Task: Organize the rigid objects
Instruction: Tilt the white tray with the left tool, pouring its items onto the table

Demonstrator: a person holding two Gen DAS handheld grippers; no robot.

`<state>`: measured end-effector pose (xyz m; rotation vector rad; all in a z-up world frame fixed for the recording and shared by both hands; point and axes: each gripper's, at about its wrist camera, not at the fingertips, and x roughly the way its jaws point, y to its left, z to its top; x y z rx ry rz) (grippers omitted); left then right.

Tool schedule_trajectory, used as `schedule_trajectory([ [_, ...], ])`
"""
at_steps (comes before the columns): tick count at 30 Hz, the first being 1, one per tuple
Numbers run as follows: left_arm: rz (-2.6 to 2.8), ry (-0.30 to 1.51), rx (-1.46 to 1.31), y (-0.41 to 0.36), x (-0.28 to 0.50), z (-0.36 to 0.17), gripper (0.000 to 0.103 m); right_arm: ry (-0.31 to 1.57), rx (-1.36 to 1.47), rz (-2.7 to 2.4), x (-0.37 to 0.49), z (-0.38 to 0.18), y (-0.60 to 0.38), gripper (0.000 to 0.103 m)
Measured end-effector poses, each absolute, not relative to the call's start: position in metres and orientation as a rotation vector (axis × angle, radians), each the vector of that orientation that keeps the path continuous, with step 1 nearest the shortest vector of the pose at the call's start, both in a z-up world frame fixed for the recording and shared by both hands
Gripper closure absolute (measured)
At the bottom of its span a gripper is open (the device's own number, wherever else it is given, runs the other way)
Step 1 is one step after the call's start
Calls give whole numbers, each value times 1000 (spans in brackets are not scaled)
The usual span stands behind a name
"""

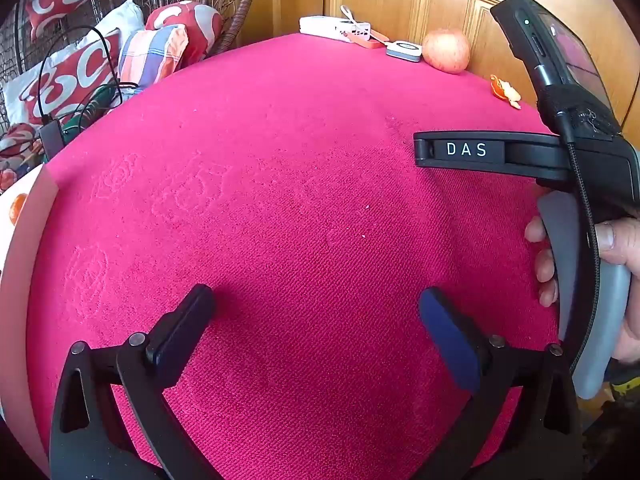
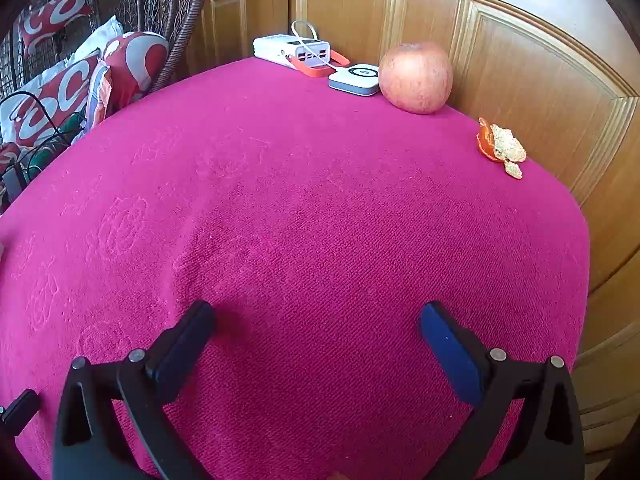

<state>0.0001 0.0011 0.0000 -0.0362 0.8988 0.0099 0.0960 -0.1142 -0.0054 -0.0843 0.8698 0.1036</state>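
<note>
Magenta cloth, nubbly and towel-like, covers the whole table top. Nearest in the left wrist view, the left gripper hangs above it with its two fingers spread wide apart and nothing between them; under it lies only bare cloth. The right gripper stands the same way in its own view, jaws fully apart, holding nothing, tilted down toward the cloth.

Off to the right in the left wrist view, a hand wraps the grey handle of the right gripper, whose black body bears the letters DAS; it sits beside the left one, apart from it.

The middle of the table is a broad open stretch, with only faint flower patterns pressed into the pile. The left edge drops off toward red-and-white cushions and black cables beside a wicker chair.

Everything that stands on the table lines its far edge, against the wooden cabinet doors. A scrap of orange peel lies by the right rim, well apart from the rest. Further back stands an apple, just beside a small square white-and-grey charging pad. A white cable joins the pad to a white power bank at the far corner, with an orange strap looped in front.
</note>
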Motion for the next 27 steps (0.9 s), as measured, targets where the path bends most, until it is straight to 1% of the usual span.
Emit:
schedule_trajectory([
  [27,11,900,-34,1,0,0,0,874,-85,103,94,-6,-115,0],
])
